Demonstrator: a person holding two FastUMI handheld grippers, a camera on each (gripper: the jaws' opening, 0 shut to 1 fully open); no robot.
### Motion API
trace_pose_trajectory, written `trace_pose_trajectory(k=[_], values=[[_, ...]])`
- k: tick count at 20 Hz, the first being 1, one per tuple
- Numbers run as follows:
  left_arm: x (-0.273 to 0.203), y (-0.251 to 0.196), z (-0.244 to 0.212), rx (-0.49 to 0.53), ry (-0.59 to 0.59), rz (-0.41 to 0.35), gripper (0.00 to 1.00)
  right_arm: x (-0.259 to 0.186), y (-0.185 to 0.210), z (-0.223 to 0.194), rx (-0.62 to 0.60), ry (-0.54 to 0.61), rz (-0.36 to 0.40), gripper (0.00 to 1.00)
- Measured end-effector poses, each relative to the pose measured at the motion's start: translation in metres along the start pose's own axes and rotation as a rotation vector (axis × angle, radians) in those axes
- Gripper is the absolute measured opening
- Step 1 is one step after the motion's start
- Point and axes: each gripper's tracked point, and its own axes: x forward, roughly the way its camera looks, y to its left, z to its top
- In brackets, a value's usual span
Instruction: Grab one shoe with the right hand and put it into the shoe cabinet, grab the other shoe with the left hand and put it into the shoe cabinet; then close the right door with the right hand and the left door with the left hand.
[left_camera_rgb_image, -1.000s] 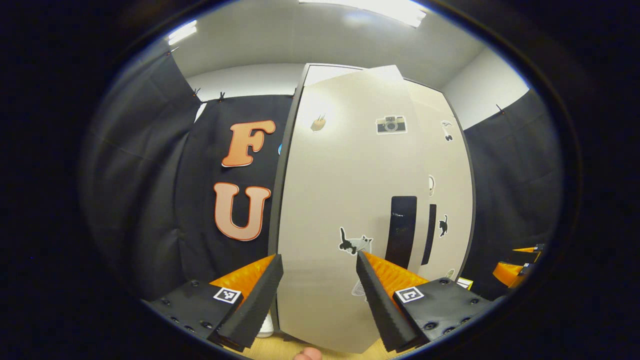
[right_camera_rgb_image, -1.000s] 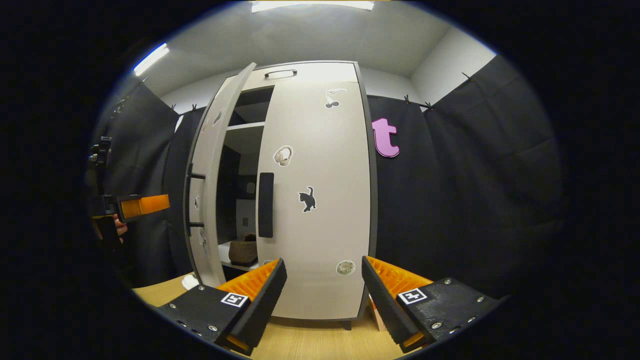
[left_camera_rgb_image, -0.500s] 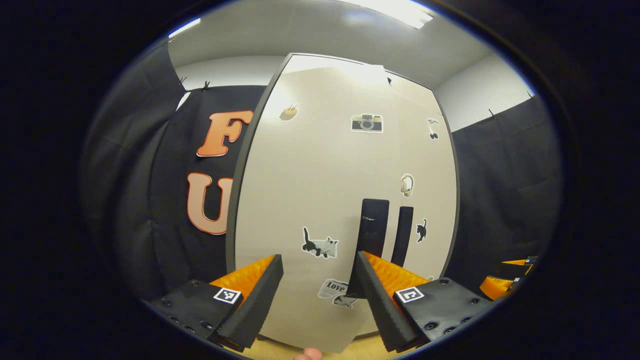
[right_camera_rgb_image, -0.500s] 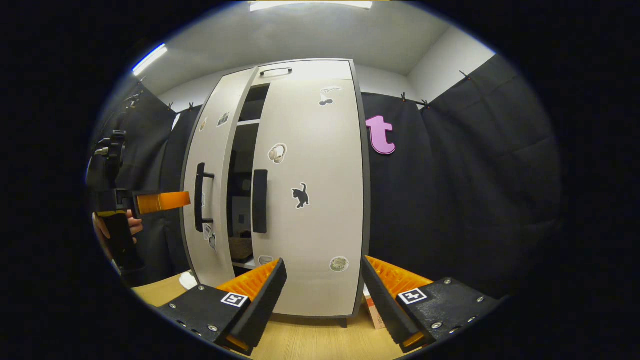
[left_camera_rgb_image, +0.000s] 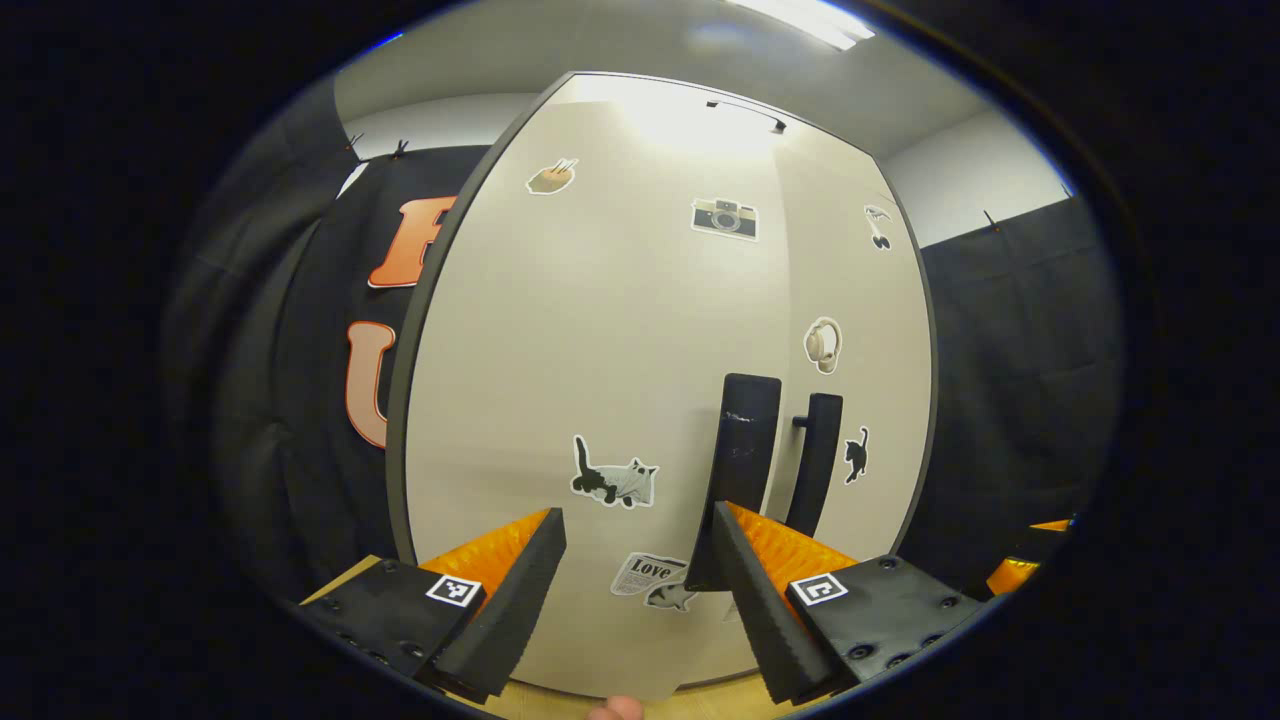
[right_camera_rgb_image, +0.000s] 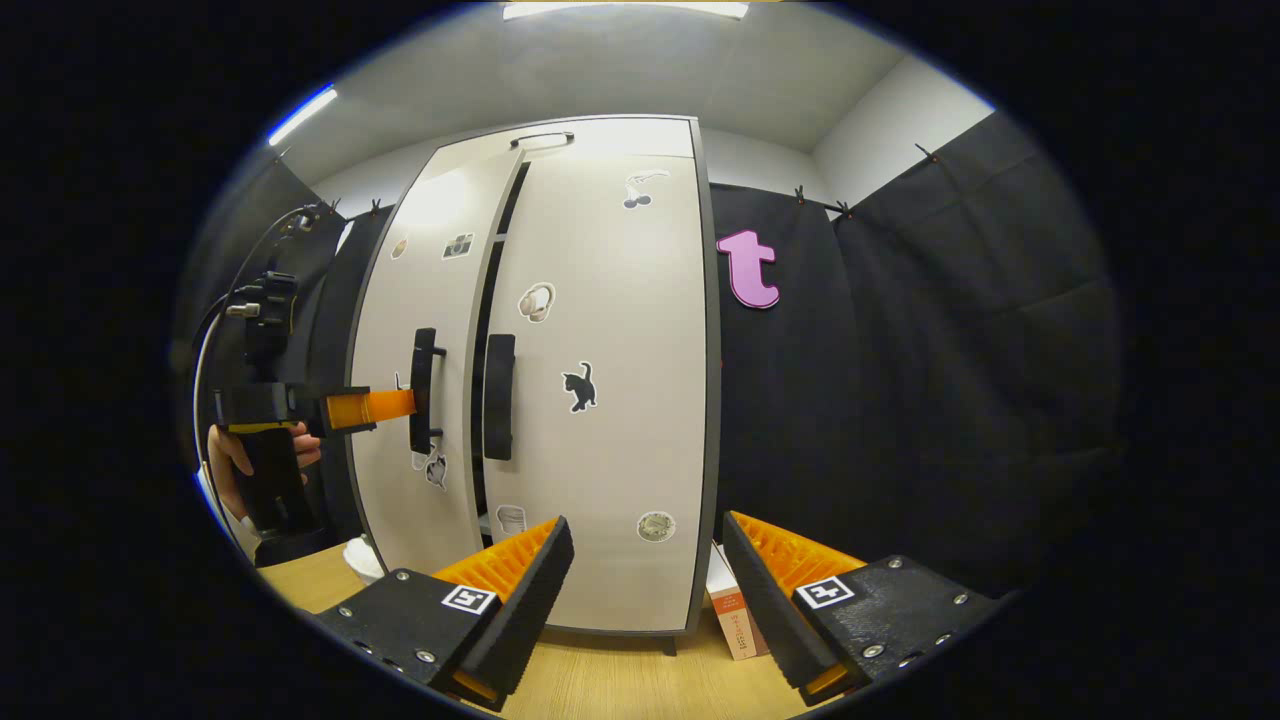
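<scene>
The pale shoe cabinet stands close ahead. Its left door is swung almost shut, with a black handle just past my right finger. My left gripper is open, right up against that door with nothing between its fingers. In the right gripper view the right door is shut, and only a thin dark gap is left beside the left door. A hand holds the left gripper against the door by its handle. My right gripper is open and empty, back from the cabinet. The shoes are hidden inside.
A small box stands on the wooden surface at the cabinet's right foot. Something white lies by the left foot. Black cloth walls close in on both sides.
The left door has swung from well open to nearly shut as my left gripper moved in against it. The shoe on the shelf is now hidden. The right gripper barely moved.
</scene>
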Motion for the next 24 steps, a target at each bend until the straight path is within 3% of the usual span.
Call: trace_pose_trajectory(k=[11,13,24], values=[[0.019,-0.003,-0.003,0.018,-0.016,0.021,0.93,0.015,-0.002,-0.004,0.021,-0.003,0.012,0.93],[0.014,-0.004,-0.003,0.013,-0.009,0.014,0.96,0.015,0.0,-0.004,0.031,-0.005,0.016,0.93],[-0.094,0.022,-0.012,0.028,-0.009,0.092,0.96,0.009,0.023,0.002,0.068,-0.033,0.061,0.93]])
